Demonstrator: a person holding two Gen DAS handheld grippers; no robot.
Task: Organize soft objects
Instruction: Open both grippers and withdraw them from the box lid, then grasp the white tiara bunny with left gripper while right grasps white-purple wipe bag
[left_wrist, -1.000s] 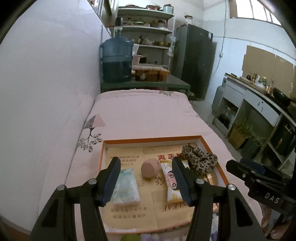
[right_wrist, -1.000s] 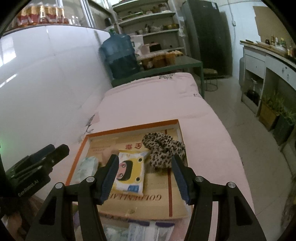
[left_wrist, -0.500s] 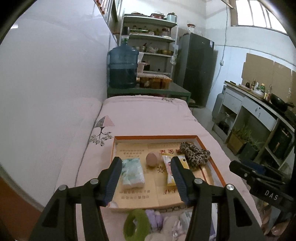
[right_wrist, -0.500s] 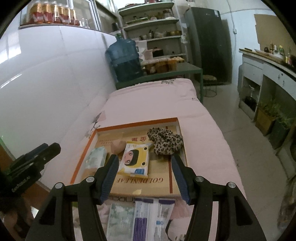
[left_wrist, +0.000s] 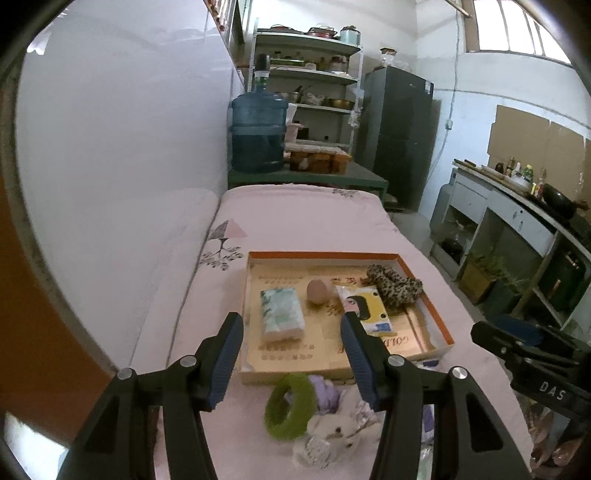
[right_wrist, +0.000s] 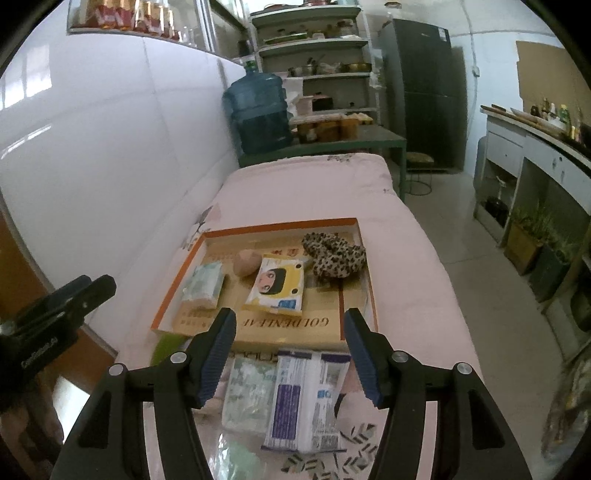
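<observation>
Above pink bed (left_wrist: 314, 221) | left gripper (left_wrist: 291, 328) spread, empty | right gripper (right_wrist: 290, 325) spread, empty

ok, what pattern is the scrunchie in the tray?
Leopard print, tan with dark spots. The scrunchie lies in the tray; the right wrist view shows it best.

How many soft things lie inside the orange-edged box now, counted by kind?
Tissue packs: 2, a pale green pack and a yellow cartoon-face pack
Beige egg-shaped sponge: 1
Leopard-print scrunchie: 1
Total: 4 in the box
</observation>
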